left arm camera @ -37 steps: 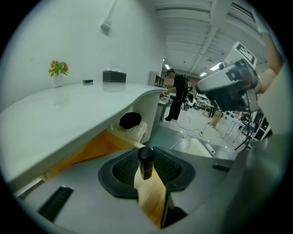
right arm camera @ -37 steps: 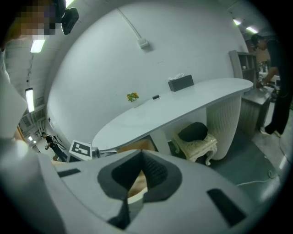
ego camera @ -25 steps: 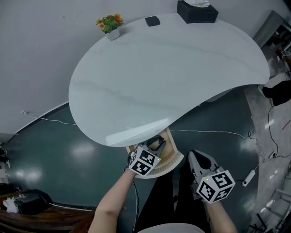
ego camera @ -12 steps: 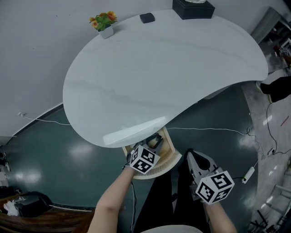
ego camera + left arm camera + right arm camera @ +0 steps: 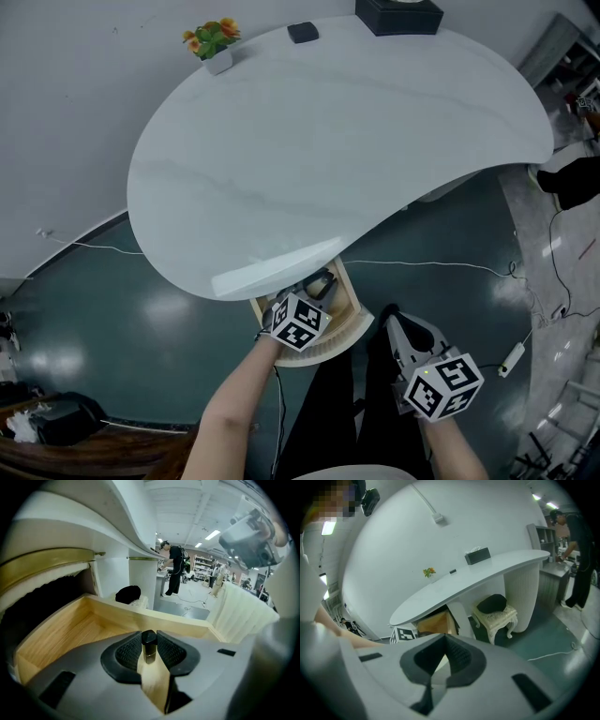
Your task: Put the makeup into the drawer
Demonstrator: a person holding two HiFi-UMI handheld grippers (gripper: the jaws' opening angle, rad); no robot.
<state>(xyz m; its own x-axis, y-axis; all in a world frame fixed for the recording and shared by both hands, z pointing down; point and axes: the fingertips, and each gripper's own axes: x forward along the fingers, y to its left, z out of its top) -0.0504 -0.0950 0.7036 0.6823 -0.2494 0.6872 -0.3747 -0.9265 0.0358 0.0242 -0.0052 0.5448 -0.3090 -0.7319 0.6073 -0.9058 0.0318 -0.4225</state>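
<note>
A small makeup tube [image 5: 149, 645] with a black cap sits upright between the pads of my left gripper [image 5: 149, 641], which is shut on it. The open wooden drawer [image 5: 70, 630] lies straight ahead and below the tube, its bare floor showing. In the head view the left gripper [image 5: 317, 287] hangs over the drawer [image 5: 352, 321], which sticks out from under the front edge of the white table [image 5: 328, 141]. My right gripper [image 5: 398, 324] is held to the right of the drawer, above the dark floor. Its tips [image 5: 444, 638] meet with nothing between them.
At the table's far edge stand a small flower pot [image 5: 212, 43], a flat black item [image 5: 303, 33] and a black tissue box [image 5: 398, 13]. A white cable [image 5: 441, 270] runs across the floor. A cushioned stool [image 5: 497, 613] stands under the table. A person [image 5: 174, 569] stands far off.
My left gripper has sunk a little toward the drawer with the tube still in it. The right gripper has stayed where it was.
</note>
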